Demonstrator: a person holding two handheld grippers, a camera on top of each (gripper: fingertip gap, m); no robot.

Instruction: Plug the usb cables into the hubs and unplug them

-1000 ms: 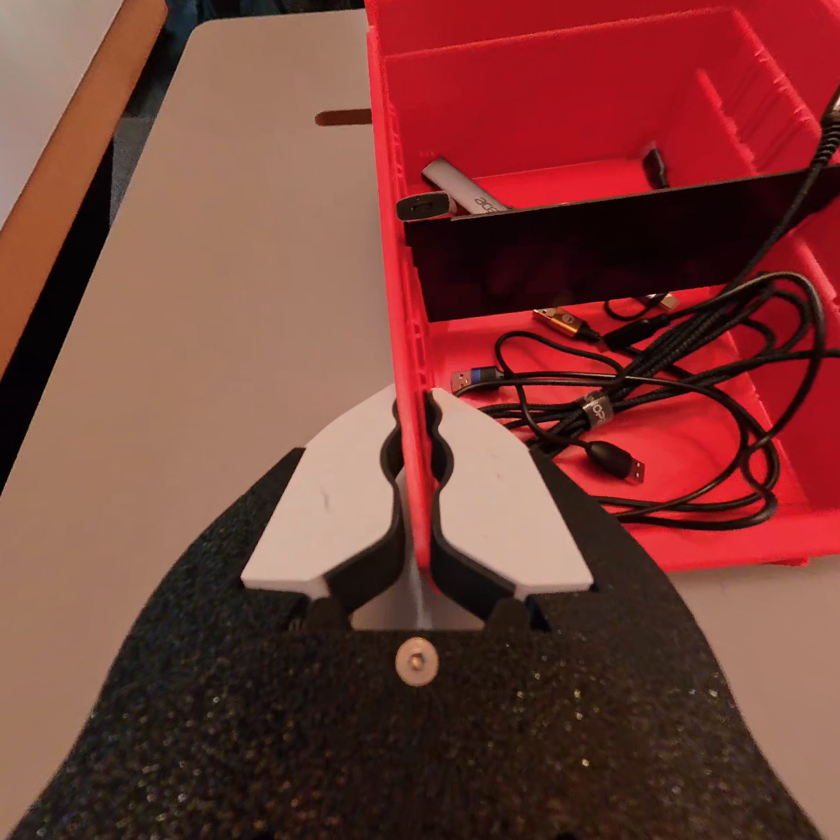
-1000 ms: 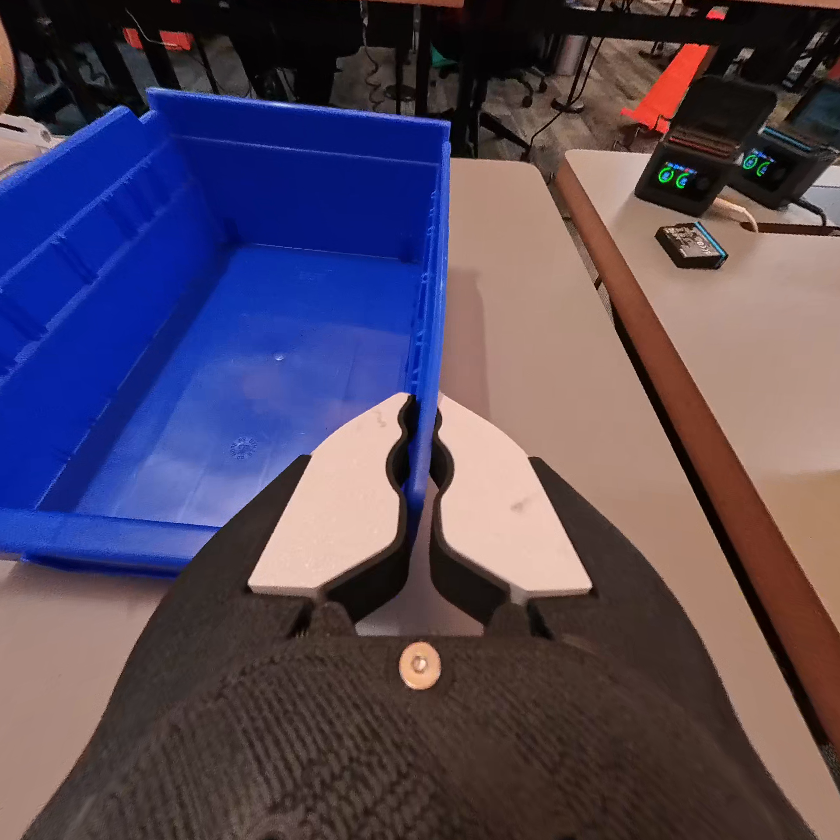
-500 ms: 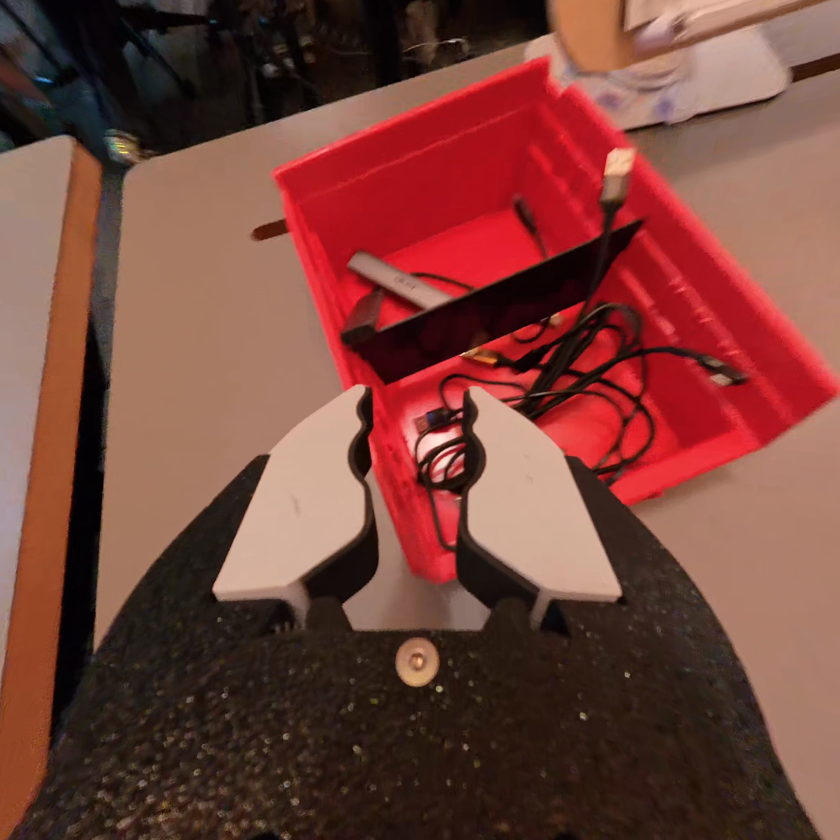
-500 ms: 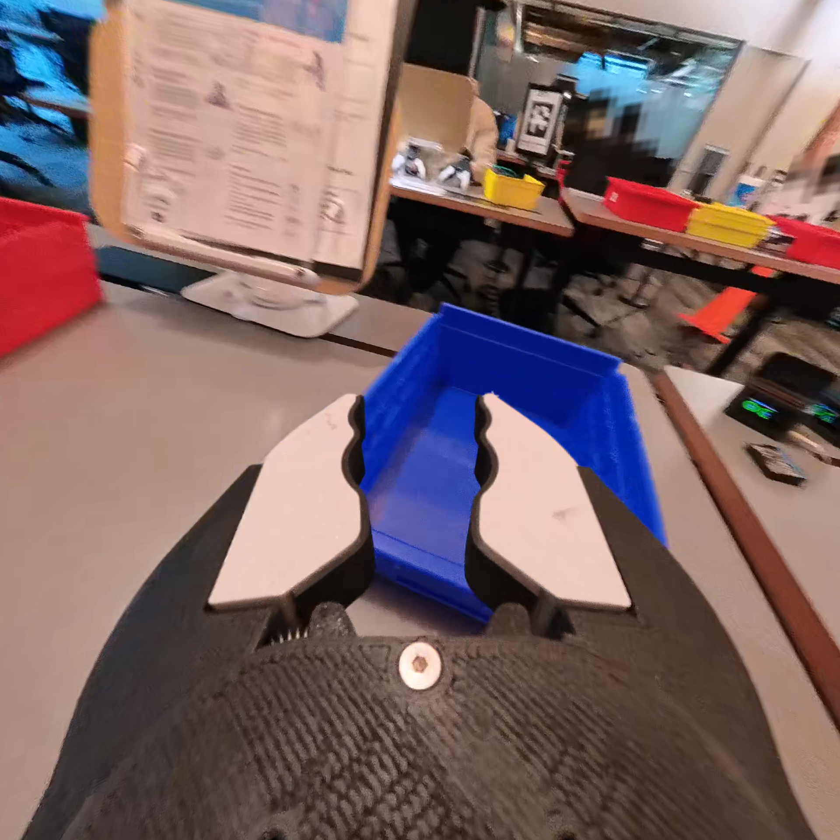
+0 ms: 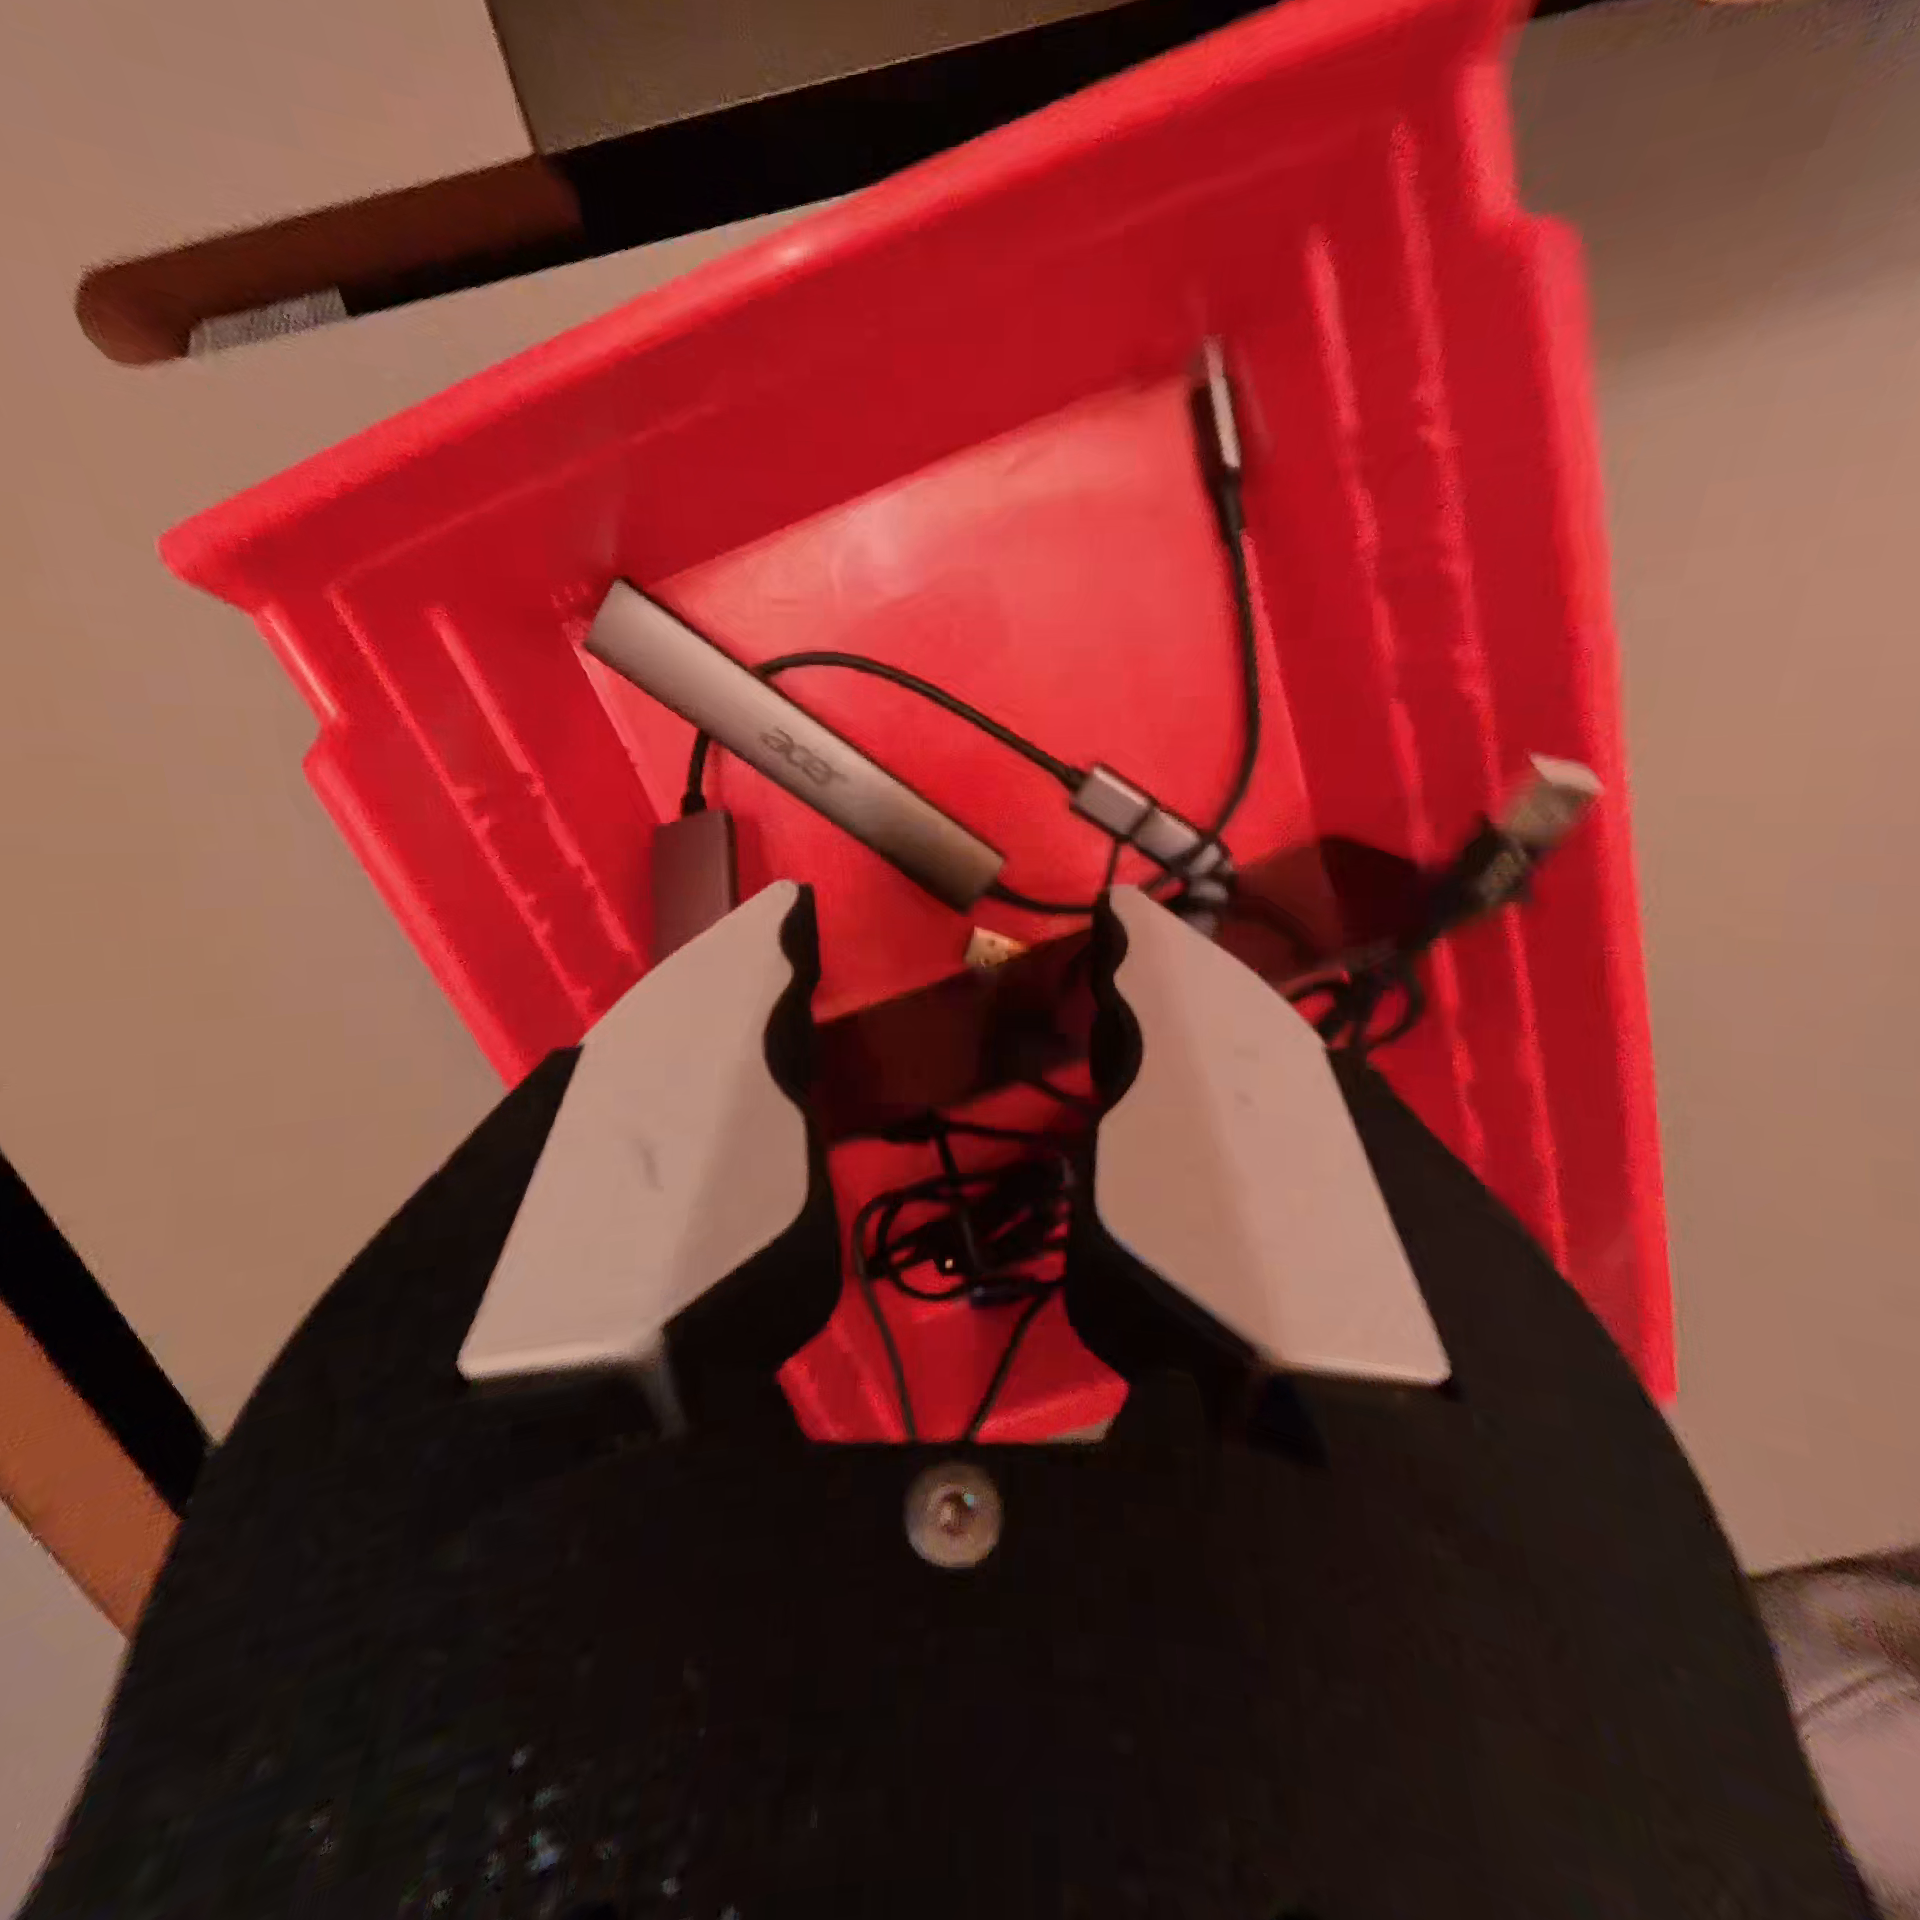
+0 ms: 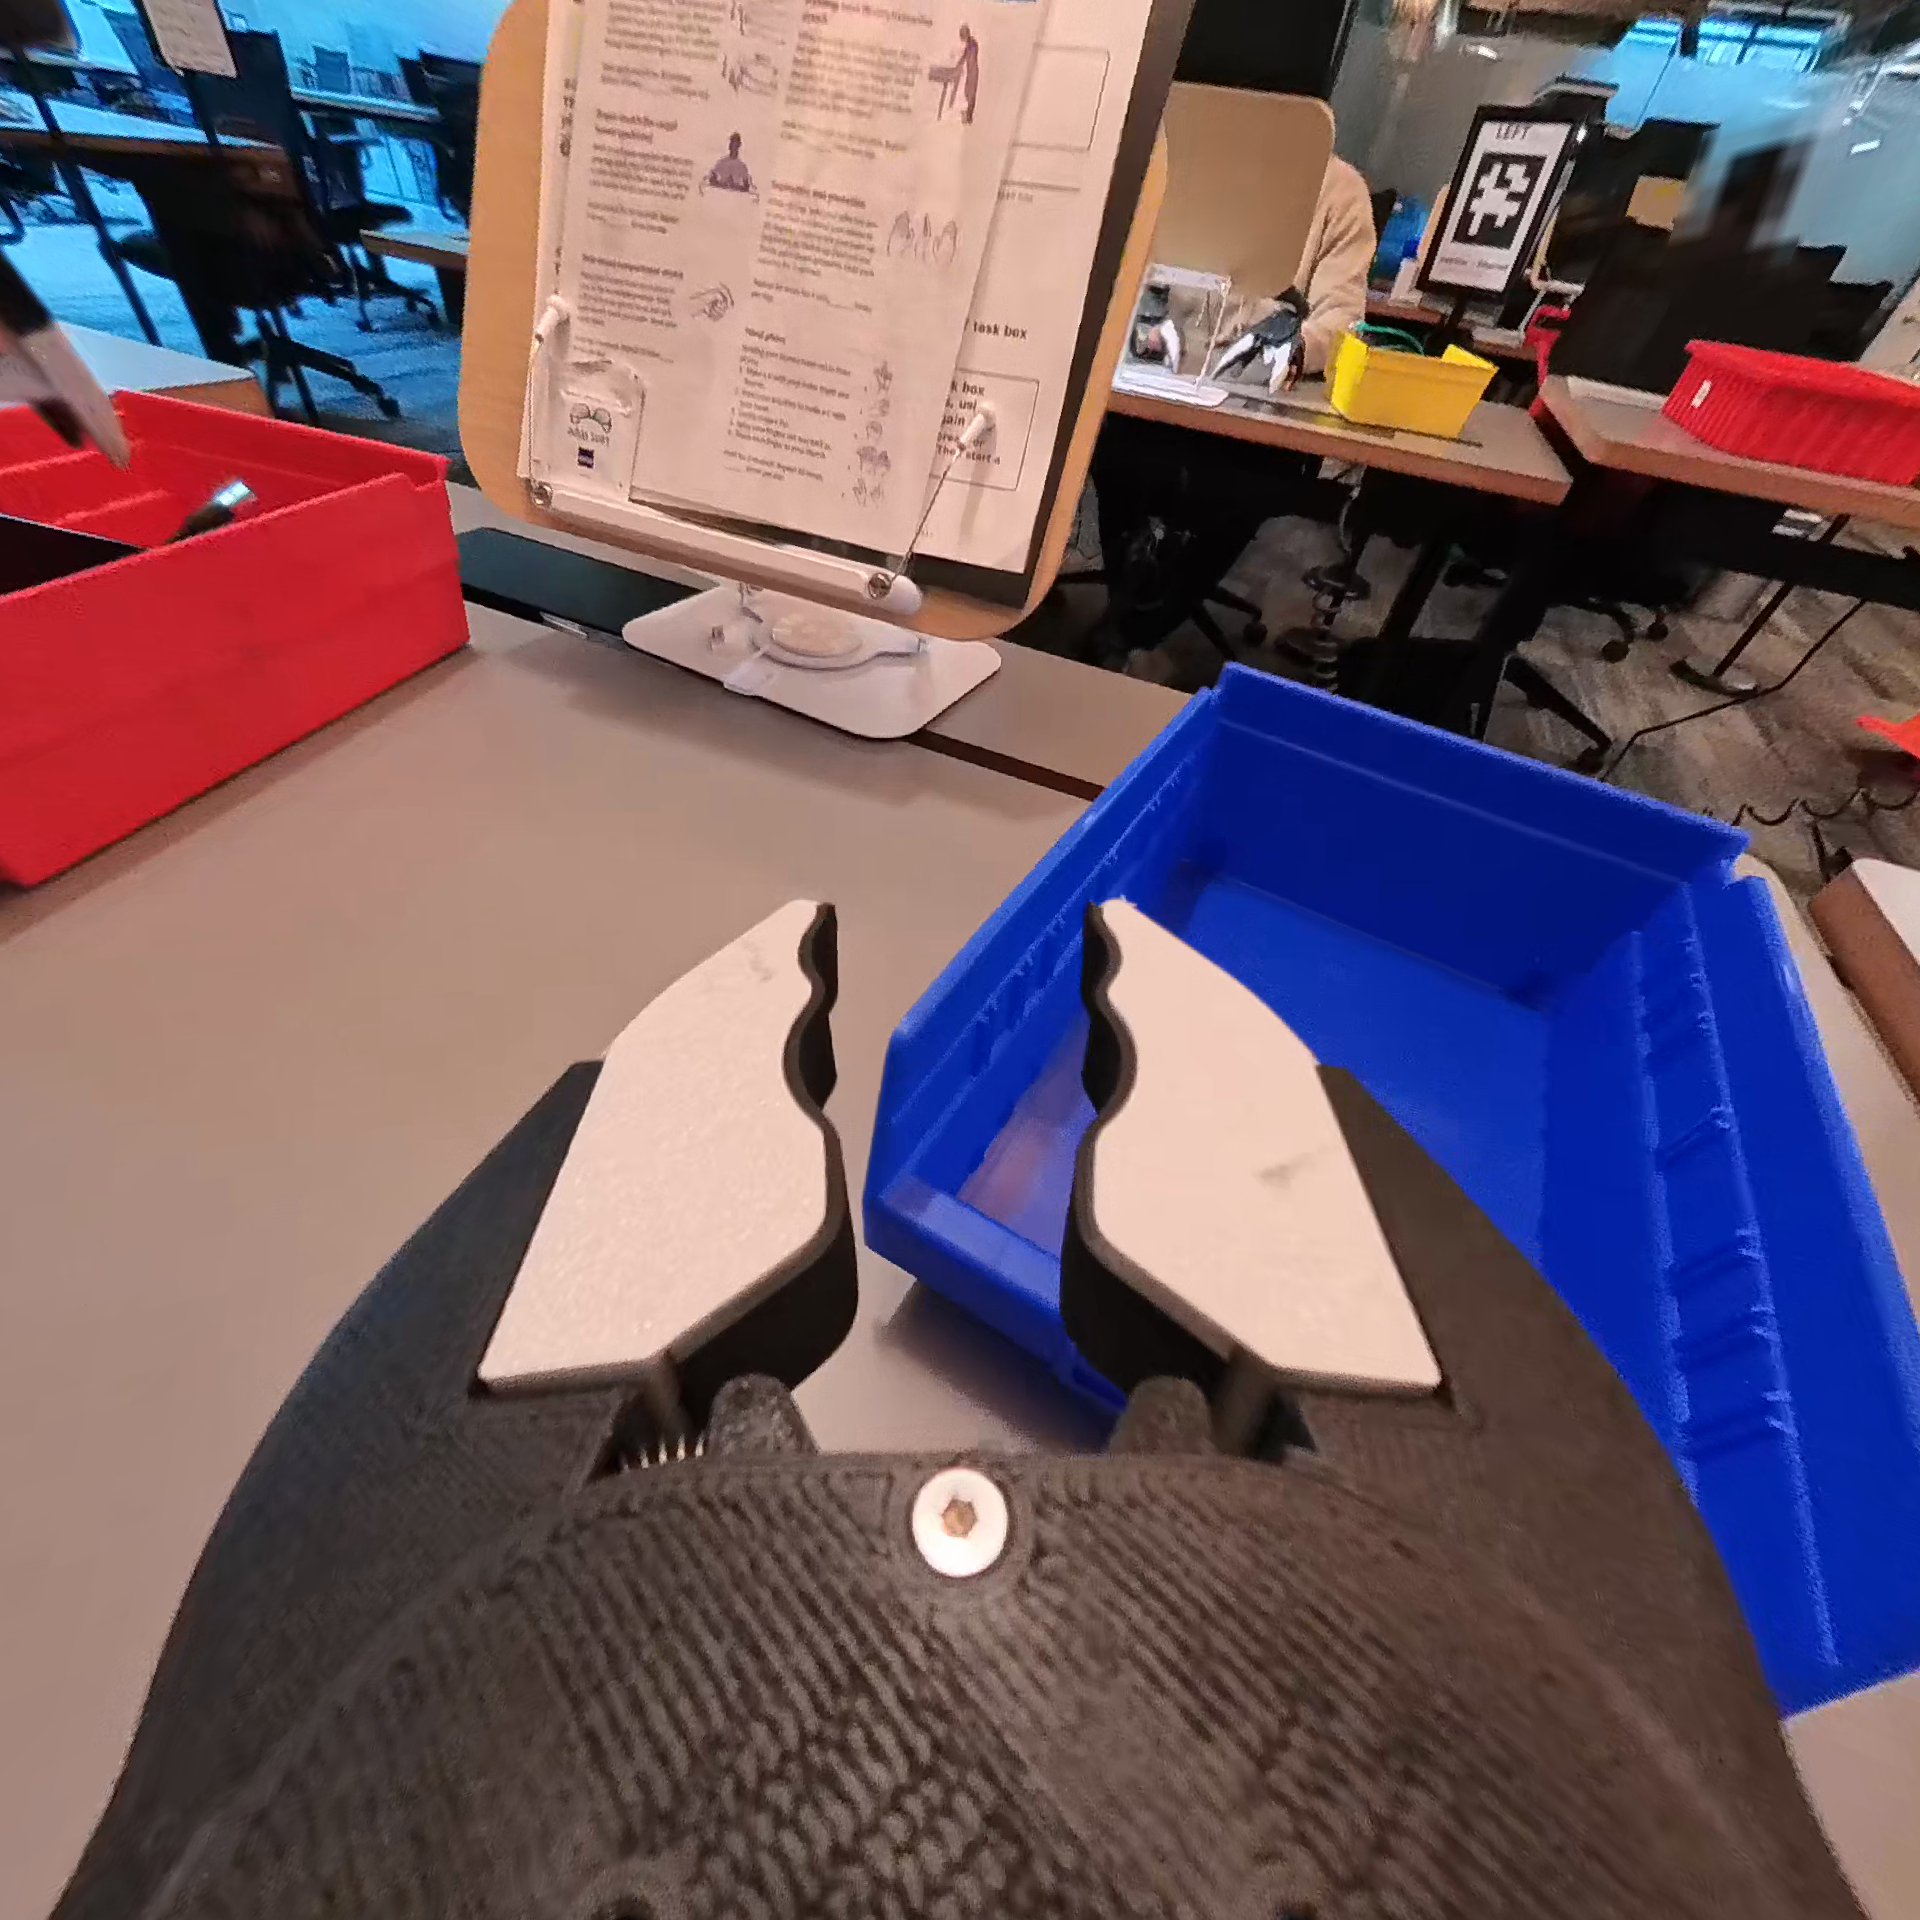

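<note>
In the left wrist view my left gripper is open and empty, hovering above the red bin. In the bin's far compartment lie a slim grey usb hub, a second dark hub at its left wall and a small grey adapter on a cable. A black divider crosses the bin. Tangled black usb cables lie in the near compartment; one braided plug hangs over the right wall. My right gripper is open and empty, above the table beside the blue bin.
The red bin also shows at the left of the right wrist view. A stand holding paper sheets sits at the table's back edge. A person sits at a far table, with yellow and red bins there. The left gripper's tips are roughly 55 cm from the right gripper's. My left tips are roughly 8 cm from the braided plug. Between my left fingertips and the slim grey usb hub there is roughly 9 cm.
Both grippers let go of the bin walls they were shut on and opened. The left one rose and tilted down over the red bin; the right one swung left of the blue bin.
</note>
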